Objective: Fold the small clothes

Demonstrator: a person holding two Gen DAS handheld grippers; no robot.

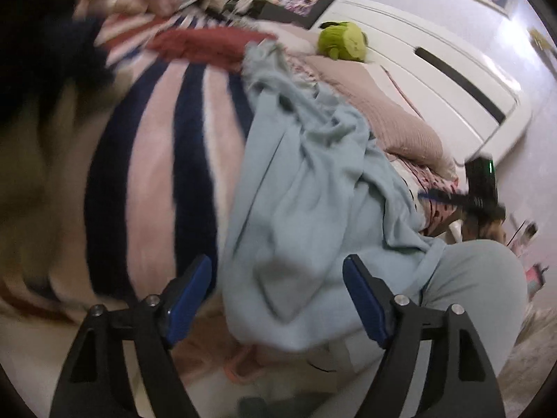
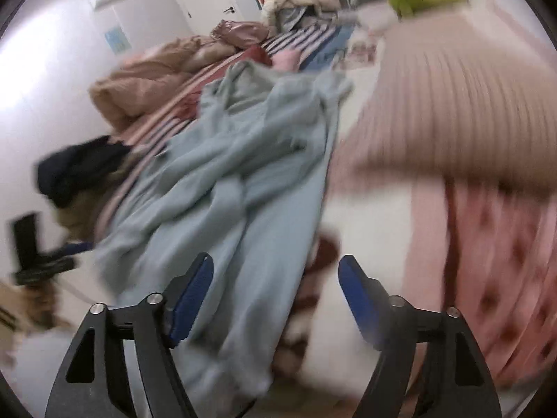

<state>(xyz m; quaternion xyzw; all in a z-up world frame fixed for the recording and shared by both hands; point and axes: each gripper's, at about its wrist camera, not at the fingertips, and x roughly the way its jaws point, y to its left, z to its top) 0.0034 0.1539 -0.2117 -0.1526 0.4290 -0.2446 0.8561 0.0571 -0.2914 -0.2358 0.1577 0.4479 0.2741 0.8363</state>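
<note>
Both wrist views look down at an angle along spread tongs onto a cluttered bed. Left gripper (image 1: 278, 296): blue-padded fingers (image 1: 189, 299) stand wide apart, pinching nothing; the near end of a crumpled light blue garment (image 1: 306, 188) lies between and just beyond the tips, but the pads are clear of the cloth. From there the garment runs away from the tongs in loose folds, over a blanket striped in navy and pale pink (image 1: 156, 174) that spreads to the left of the left finger. Past the far end of the garment lie a dark red cloth (image 1: 205, 47) and, further right, a green plush toy (image 1: 343, 40) on a ribbed pink pillow (image 1: 390, 111) against a white headboard (image 1: 435, 59). To the right of the right finger a knee in light blue fabric (image 1: 477, 278) shows, with the other tool beyond it. Right gripper (image 2: 276, 296): fingers (image 2: 193, 296) likewise spread and empty, tilted downward; the same garment (image 2: 250, 174) extends from under the left finger away up the bed, while the right finger hangs over white bedding beside a pink patterned sheet (image 2: 494, 261). The left gripper (image 2: 38, 254) appears blurred at far left. No containers are visible; motion blur hides finer detail.
</note>
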